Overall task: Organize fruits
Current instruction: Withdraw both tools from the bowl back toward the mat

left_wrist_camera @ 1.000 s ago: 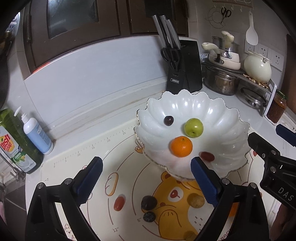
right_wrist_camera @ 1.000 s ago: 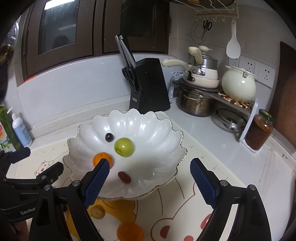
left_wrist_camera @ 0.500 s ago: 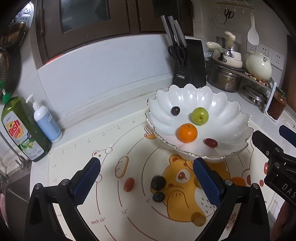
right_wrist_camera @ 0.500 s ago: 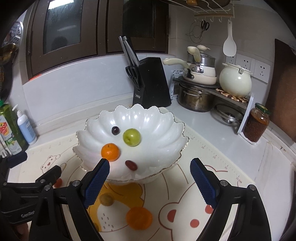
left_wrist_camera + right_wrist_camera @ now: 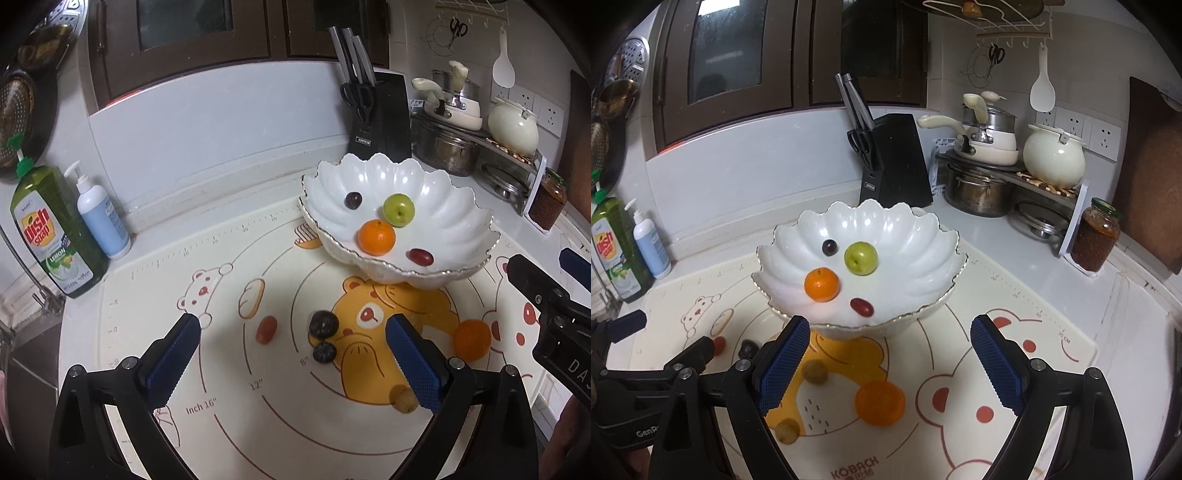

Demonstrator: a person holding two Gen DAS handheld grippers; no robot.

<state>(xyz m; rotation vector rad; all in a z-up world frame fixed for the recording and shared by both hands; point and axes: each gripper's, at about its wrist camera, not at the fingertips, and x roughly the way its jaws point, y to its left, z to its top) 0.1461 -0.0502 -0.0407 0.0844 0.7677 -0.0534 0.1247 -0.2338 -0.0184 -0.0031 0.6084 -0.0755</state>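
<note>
A white scalloped bowl [image 5: 461, 206] [image 5: 916, 236] holds an orange [image 5: 376, 237] [image 5: 822, 284], a green apple [image 5: 398, 209] [image 5: 860, 258], a dark grape [image 5: 353, 200] and a red date [image 5: 420, 257] [image 5: 861, 307]. On the mat lie a red date [image 5: 266, 329], two dark fruits [image 5: 323, 324] [image 5: 324, 351], an orange [image 5: 472, 339] [image 5: 880, 403] and small yellowish fruits [image 5: 405, 400] [image 5: 815, 372]. My left gripper [image 5: 293, 362] is open and empty above the mat. My right gripper [image 5: 886, 363] is open and empty in front of the bowl.
A bear-print mat [image 5: 221, 387] covers the counter. Dish soap [image 5: 51, 232] and a pump bottle [image 5: 101, 218] stand at the left. A knife block [image 5: 380, 118], pots on a rack [image 5: 990, 173] and a jar [image 5: 1095, 240] stand behind and right.
Both grippers have drawn back and up from the bowl, so more of the mat and its loose fruits shows. Both stay open and empty.
</note>
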